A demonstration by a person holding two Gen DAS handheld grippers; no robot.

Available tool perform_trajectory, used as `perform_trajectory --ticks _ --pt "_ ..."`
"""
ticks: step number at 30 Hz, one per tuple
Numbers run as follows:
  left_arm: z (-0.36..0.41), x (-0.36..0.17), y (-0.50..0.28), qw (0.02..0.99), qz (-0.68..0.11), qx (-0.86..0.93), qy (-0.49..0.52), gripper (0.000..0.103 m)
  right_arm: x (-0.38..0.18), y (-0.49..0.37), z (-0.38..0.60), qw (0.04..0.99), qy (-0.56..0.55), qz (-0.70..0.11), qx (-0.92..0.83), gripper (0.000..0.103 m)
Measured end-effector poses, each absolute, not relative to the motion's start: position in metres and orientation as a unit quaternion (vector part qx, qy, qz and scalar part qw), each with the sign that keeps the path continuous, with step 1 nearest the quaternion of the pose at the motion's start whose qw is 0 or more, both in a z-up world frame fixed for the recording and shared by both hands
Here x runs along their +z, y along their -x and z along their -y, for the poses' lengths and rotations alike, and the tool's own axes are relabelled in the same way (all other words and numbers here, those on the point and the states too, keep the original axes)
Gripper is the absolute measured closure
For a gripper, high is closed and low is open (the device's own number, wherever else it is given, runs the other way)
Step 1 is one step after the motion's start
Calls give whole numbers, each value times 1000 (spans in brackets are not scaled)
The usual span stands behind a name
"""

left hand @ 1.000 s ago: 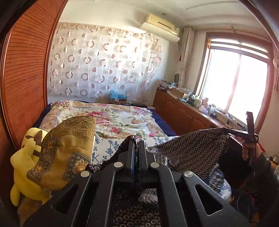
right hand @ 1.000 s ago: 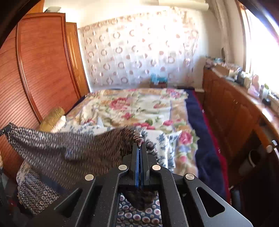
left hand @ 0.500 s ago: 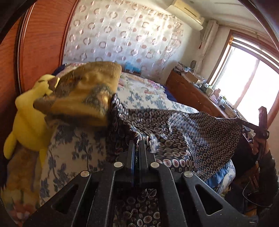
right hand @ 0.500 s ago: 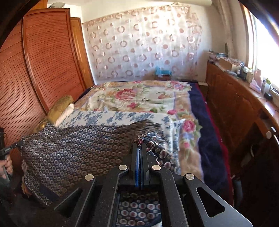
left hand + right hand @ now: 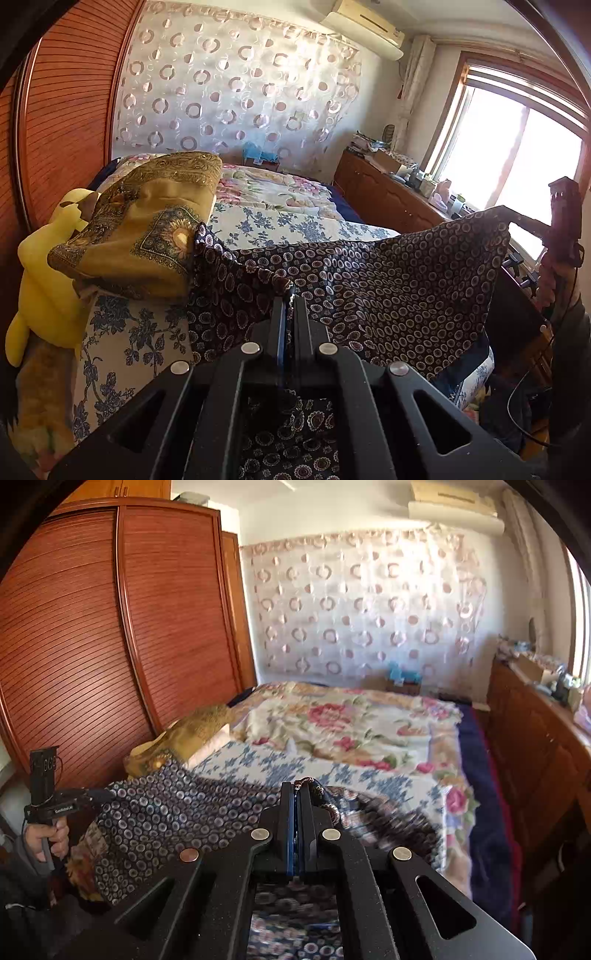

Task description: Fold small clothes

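The dark cloth (image 5: 388, 291), printed all over with small pale rings, hung stretched between the two grippers above the near end of the bed (image 5: 280, 225). The left gripper (image 5: 290, 291) had its jaws pressed together on one bunched corner of the cloth, and more of the same fabric trailed back beneath its fingers. The right gripper (image 5: 297, 786) was likewise clamped on the opposite corner, a small fold of fabric poking up past its tips. In the left wrist view the cloth's far left edge lay against a yellow-brown patterned pillow (image 5: 147, 225), which sat on the blue-flowered sheet (image 5: 122, 332) next to a yellow plush toy (image 5: 44, 280). Its lower edge drooped over the bed's side. In the right wrist view a hand (image 5: 48, 840) gripped the handle of the left gripper at the far left, with the cloth running from there across to the near fingers. Farther up the bed lay a quilt (image 5: 343, 720) with pink flowers. A wooden wardrobe (image 5: 110, 627) stood at the left and a long cabinet (image 5: 384, 199) ran under the window (image 5: 517, 155).
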State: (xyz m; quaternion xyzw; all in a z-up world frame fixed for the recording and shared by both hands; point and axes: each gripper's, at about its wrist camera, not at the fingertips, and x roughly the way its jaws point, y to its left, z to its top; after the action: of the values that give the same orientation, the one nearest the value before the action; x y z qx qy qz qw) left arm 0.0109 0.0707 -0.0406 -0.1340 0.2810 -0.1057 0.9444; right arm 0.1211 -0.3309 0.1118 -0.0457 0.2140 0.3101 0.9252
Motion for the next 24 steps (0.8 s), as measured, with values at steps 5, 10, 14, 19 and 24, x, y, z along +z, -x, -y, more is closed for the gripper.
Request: perform_trajectory --ticks 5,10,14,19,24 --pt "-69 -39 -12 945 -281 -108 129 99 59 -129 357 929 53 -260 259 102" --pt "-61 -38 -18 944 -283 -115 124 99 -18 -139 394 920 59 -335 193 102" --pt "-46 -21 -32 944 -274 -136 120 99 -59 -148 411 912 53 -370 166 102" --pt "-16 28 -47 951 -234 -173 107 99 -63 -165 403 912 34 -371 173 102" --pt "-11 58 -33 957 -199 -186 102 99 -42 -160 383 915 37 -353 191 102"
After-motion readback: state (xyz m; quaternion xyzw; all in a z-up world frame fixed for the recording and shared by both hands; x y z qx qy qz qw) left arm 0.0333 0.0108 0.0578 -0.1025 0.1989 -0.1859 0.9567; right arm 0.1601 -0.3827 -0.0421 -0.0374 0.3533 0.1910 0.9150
